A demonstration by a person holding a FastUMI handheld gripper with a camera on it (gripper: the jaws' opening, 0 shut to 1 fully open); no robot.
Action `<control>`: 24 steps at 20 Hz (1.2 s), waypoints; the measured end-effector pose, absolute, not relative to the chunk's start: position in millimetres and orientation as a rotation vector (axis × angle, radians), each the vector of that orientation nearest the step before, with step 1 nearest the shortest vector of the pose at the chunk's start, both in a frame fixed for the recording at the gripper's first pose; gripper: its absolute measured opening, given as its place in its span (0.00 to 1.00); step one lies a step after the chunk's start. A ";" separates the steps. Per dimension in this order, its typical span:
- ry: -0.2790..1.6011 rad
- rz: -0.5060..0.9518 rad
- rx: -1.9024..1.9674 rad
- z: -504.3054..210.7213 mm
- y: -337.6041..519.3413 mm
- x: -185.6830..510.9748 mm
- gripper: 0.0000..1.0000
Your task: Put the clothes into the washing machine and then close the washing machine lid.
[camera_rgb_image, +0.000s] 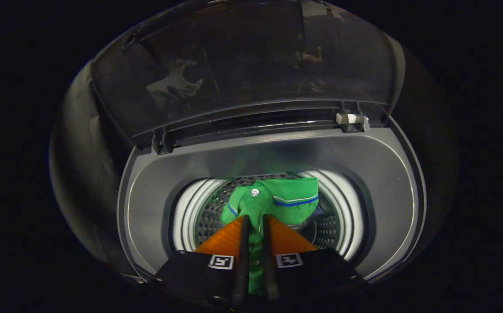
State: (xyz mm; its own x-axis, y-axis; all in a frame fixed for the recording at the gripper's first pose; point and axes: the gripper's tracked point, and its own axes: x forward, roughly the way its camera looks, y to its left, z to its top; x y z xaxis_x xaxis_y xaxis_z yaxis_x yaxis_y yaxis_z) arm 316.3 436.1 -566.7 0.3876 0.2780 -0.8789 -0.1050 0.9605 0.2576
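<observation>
Dark booth surrounded the washing machine (273,156), lid (242,65) raised; over its drum (208,213) the gripper (255,219) pinched a green shirt (277,200).

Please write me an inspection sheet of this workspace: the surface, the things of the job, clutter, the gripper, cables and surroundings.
Surface: grey top deck of the washing machine around the drum opening; bare where visible.
Job's things: green shirt with a white button and a blue-striped trim, hanging over the perforated drum; washing machine lid raised, upright behind the opening.
Clutter: nothing seen.
Gripper: gripper above the drum opening, jaws nearly together, green fabric pinched between them.
Cables: nothing seen.
Surroundings: dark; white hinge piece at the lid's base; faint reflections on the lid.
</observation>
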 end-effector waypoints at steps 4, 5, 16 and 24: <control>1.139 0.224 0.176 -565.0 429.5 313.0 0.49; 1.136 0.223 0.183 -561.8 428.1 311.8 0.60; 1.039 0.228 0.166 -480.1 399.7 306.8 0.99; 0.885 0.251 0.128 -394.5 400.3 356.0 0.99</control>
State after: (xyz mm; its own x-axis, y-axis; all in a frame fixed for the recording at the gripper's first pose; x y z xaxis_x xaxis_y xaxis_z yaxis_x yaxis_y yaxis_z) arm 356.0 400.3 -394.5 0.6060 0.2694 -0.7485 -0.1642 0.9630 0.2137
